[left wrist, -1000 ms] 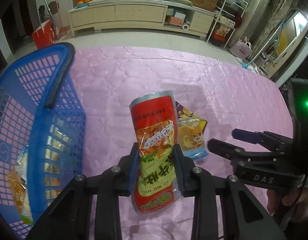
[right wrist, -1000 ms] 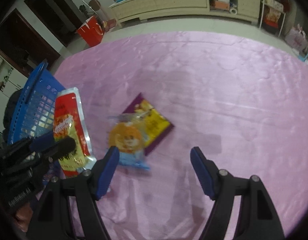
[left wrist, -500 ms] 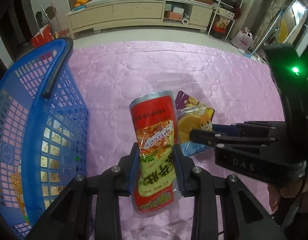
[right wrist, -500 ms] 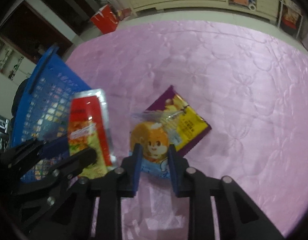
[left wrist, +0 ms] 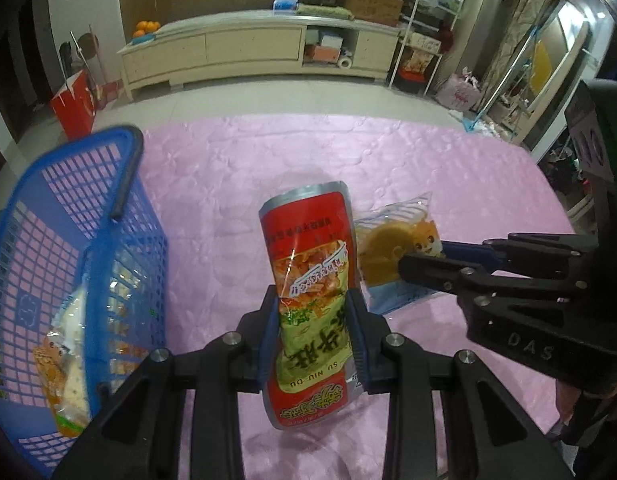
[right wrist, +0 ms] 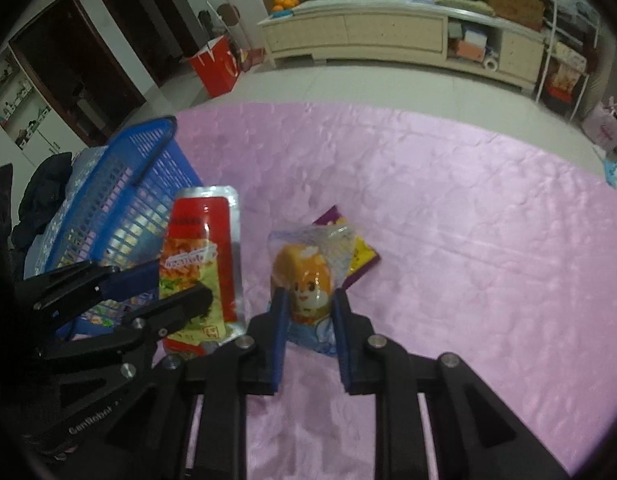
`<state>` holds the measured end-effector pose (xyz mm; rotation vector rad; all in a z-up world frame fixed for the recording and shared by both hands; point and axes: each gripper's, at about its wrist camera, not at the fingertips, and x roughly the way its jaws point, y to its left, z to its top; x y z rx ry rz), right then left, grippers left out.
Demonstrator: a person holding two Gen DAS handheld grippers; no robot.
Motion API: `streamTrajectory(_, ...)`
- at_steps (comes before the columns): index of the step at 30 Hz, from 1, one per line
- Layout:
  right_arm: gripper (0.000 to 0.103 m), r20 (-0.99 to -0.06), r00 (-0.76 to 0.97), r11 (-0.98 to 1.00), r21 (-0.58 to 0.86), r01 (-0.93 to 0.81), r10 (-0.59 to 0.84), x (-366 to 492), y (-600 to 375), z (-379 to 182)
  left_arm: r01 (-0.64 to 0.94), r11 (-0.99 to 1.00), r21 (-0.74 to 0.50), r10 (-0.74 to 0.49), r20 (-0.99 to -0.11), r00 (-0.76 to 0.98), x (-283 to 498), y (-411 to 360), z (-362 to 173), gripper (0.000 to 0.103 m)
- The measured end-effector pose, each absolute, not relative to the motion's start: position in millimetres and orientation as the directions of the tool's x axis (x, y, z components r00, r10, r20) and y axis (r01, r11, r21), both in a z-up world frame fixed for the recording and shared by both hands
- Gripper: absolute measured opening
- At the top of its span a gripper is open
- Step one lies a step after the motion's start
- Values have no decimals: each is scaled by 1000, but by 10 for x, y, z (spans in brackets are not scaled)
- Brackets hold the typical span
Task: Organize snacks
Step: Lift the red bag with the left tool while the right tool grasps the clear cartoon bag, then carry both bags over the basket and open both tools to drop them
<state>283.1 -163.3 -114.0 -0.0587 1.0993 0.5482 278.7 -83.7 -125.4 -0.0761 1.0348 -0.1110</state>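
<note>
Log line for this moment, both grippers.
left gripper: shut on red snack pouch | right gripper: shut on orange cake packet | purple packet: on pink cloth | blue basket: left, holds snacks

A pink quilted cover (right wrist: 448, 216) with a stitched pattern spreads over the whole counter. A blue plastic basket (left wrist: 120, 240) with a black handle stands on it at the left edge, with snack packets inside. Near the middle a purple and yellow snack packet (right wrist: 362, 258) lies flat on the cover, partly hidden behind another packet. The far edge borders a tiled floor (left wrist: 268, 100).
</note>
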Motion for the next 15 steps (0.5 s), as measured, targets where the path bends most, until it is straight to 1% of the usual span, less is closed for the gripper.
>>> streamTrajectory(8,25,-824,412,868,179,-462,389,2513,-1471,-652,76,989,-129,-149,-802,579,2468,-674,-723,30)
streamTrajectory(15,25,-783,451,849,179,-497,429,2326,-1171,-298,74,992,-103,-126,-756,642,2135,-335,-298,30)
